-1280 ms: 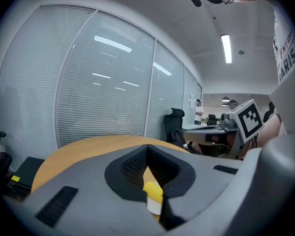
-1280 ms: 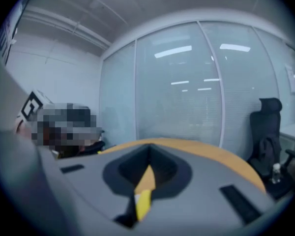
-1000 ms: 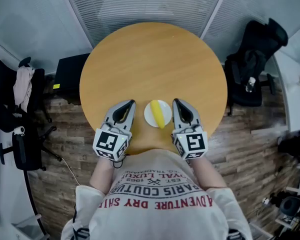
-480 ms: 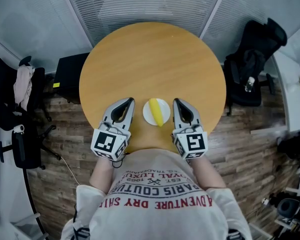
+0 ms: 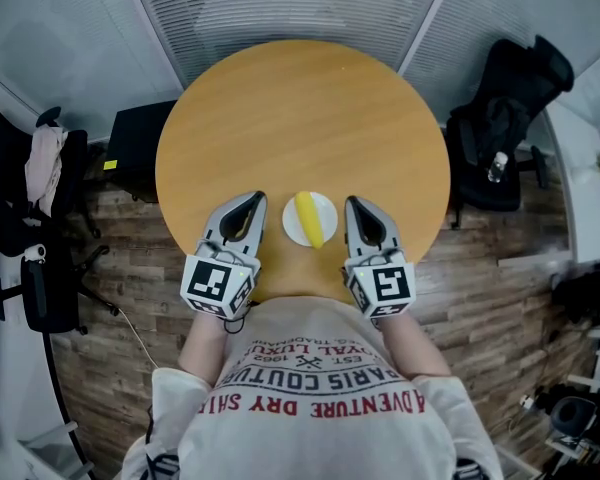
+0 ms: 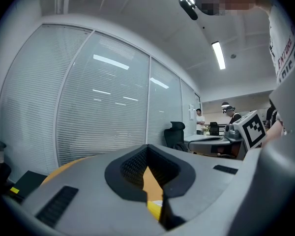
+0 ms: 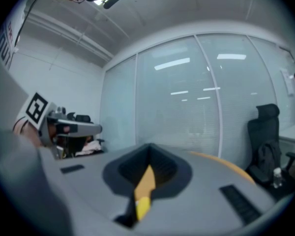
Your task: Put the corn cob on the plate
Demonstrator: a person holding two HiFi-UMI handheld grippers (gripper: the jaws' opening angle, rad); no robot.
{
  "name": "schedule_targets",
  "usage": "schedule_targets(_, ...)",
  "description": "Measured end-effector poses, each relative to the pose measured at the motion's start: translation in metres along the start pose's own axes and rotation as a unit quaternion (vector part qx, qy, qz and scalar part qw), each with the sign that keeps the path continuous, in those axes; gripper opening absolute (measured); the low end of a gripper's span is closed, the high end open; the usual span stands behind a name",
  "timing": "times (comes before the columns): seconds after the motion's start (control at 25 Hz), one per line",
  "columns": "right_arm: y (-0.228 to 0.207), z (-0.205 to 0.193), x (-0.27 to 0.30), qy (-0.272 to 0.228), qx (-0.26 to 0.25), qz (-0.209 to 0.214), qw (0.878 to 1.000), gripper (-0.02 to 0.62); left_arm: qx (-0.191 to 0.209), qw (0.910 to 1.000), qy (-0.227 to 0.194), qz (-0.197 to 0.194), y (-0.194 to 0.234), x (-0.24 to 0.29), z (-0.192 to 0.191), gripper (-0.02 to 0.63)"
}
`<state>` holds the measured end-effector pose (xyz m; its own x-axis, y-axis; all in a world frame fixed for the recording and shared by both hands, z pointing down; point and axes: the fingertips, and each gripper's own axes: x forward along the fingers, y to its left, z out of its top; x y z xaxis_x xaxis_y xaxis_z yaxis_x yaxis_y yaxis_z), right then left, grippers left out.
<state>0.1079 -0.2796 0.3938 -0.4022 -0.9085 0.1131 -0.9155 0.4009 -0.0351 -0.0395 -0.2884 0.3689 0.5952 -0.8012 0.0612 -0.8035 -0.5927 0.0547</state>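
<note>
**A:** Where's the cob?

**B:** The yellow corn cob (image 5: 309, 217) lies on the small white round plate (image 5: 329, 211), end-on to the person. One tip reaches toward the plate's near rim. The plate sits close to the near edge of the round wooden bench (image 5: 300, 118).

**A:** And the grippers?

**B:** The left gripper (image 5: 252, 200) is just beside the plate on one side and the right gripper (image 5: 352, 202) on the other. Neither touches it. On both, the jaws are pressed together with nothing pinched between them.

**A:** So what's left to do?

**B:** I'd judge the placing done. Doing it well now means leaving the plate alone. Any pull-away should go straight back toward the body, not inward, because the plate sits between the two grippers and a nudge could slide it or roll the cob off.

**A:** What does each view add?

**B:** Only the head view shows cob, plate and both grippers together, so it alone confirms the cob rests on the plate. The gripper views look level across the bench. Each shows its closed jaw tips, with a sliver of yellow and bench top through the notch between the pads. The right gripper view also shows a black office chair (image 7: 265, 132) against the glass wall. The left gripper view catches people standing far off, which the head view misses.
</note>
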Motion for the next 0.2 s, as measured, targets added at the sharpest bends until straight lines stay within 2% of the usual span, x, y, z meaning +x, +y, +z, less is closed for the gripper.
schedule_targets(0.2,0.0053,-0.001,0.0004,0.008,-0.001,0.006,1.0,0.028,0.0,1.0,0.004,0.003,0.001,-0.0018,-0.0011,0.032)
